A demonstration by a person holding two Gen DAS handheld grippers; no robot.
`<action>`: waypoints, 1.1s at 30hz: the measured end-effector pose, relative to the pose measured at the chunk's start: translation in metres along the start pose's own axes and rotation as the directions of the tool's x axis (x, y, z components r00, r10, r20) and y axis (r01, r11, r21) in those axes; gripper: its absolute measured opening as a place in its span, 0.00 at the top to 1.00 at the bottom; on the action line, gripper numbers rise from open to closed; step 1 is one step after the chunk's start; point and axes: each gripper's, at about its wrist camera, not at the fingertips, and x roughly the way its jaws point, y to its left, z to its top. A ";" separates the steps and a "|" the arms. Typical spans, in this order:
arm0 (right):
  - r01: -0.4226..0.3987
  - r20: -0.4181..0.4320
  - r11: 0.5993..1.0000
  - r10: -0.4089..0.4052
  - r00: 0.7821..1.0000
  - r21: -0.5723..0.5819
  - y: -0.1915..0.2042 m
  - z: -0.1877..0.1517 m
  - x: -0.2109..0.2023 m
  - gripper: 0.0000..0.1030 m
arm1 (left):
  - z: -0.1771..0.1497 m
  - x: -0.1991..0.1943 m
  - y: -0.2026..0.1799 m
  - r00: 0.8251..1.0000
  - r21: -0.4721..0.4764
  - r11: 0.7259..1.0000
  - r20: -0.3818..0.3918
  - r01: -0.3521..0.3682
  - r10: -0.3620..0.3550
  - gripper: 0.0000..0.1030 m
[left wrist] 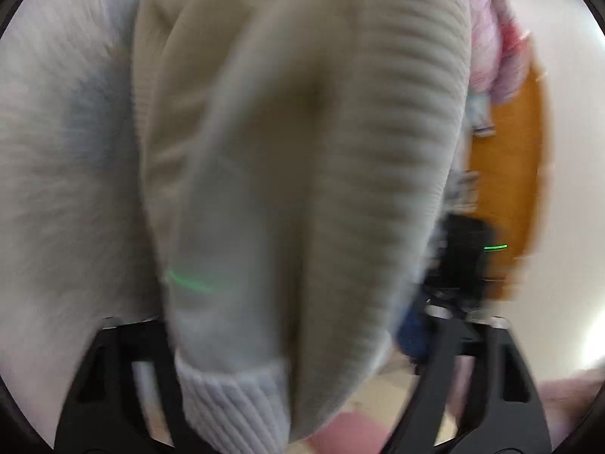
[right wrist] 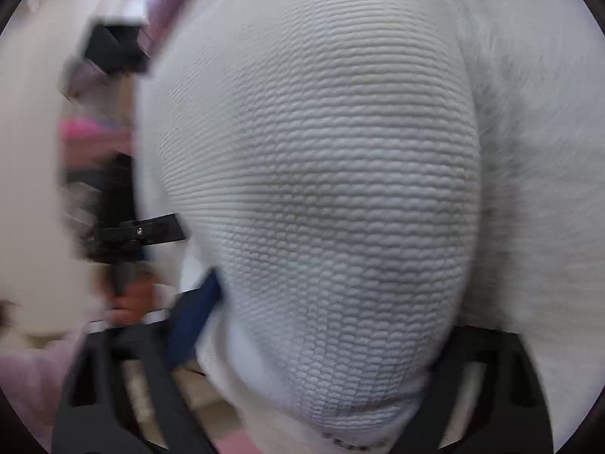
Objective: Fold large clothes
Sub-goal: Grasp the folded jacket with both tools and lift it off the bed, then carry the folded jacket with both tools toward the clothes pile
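Observation:
A cream ribbed knit sweater hangs in a thick bunch straight in front of the left wrist camera, its ribbed cuff low between the fingers. My left gripper stands open around this bunch, with a gap showing beside its right finger. The same sweater fills the right wrist view. My right gripper is open around it, and its left finger is clear of the fabric. All fingertips are hidden behind the knit. Both views are blurred.
A white fluffy surface lies behind the sweater. An orange wooden door and pink fabric are on the right. A blue cloth strip hangs beside the sweater. A hand holds the other black gripper.

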 end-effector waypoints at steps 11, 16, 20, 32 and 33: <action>0.008 0.081 1.000 -0.010 0.997 0.018 0.052 -0.026 -0.059 0.71 | -0.040 -0.044 -0.086 0.929 0.107 0.928 0.139 -0.357 0.342 0.69; 0.018 0.106 1.000 -0.018 0.994 -0.007 0.089 -0.062 -0.093 0.71 | -0.089 -0.061 -0.120 0.931 0.120 0.931 0.168 -0.344 0.323 0.69; 0.047 0.119 0.999 -0.044 0.992 -0.024 0.119 -0.083 -0.118 0.71 | -0.119 -0.076 -0.146 0.938 0.109 0.941 0.177 -0.321 0.299 0.68; 0.056 0.198 0.998 -0.048 0.979 -0.034 0.125 -0.150 -0.235 0.71 | -0.209 -0.073 -0.292 0.927 0.194 0.916 0.213 -0.351 0.310 0.68; 0.060 0.206 0.998 -0.052 0.977 -0.035 0.125 -0.152 -0.241 0.71 | -0.210 -0.064 -0.306 0.925 0.195 0.915 0.218 -0.353 0.311 0.68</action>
